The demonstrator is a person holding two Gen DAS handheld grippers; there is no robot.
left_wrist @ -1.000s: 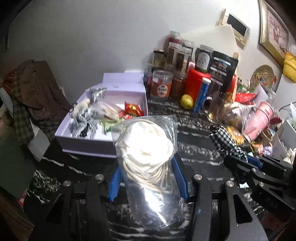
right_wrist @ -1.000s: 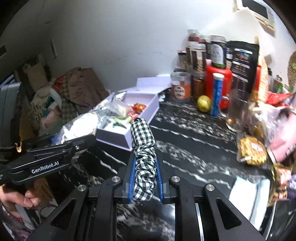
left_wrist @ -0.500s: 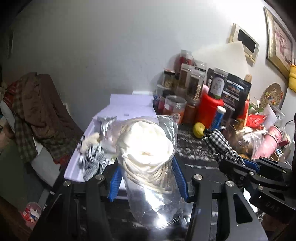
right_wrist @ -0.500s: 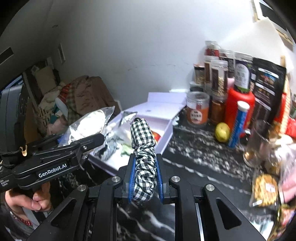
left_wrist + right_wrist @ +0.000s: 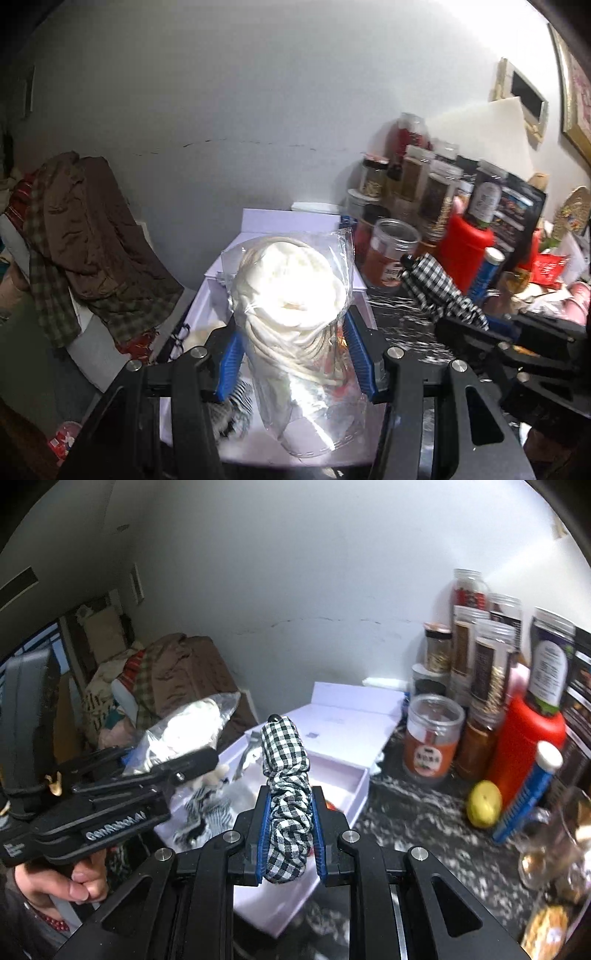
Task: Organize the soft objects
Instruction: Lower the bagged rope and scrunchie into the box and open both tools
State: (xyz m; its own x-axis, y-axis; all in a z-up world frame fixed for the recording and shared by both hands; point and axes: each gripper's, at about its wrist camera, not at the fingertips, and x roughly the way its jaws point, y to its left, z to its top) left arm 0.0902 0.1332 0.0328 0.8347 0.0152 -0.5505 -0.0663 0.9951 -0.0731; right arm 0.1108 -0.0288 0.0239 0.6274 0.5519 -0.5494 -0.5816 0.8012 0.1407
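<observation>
Pinching checked scrunchie (image 5: 286,794) upright, right claw (image 5: 289,840) closed

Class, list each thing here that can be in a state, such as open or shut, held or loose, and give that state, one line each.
left gripper: shut on the clear bag.
clear bag: held, white cord inside.
right gripper: shut on the checked scrunchie.
checked scrunchie: held upright.
white box: open, lid back.
orange-label jar: lid on.

The bagged white cord (image 5: 284,295) hides most of the lavender box (image 5: 258,221); jar labels (image 5: 430,757) are blurred.
</observation>
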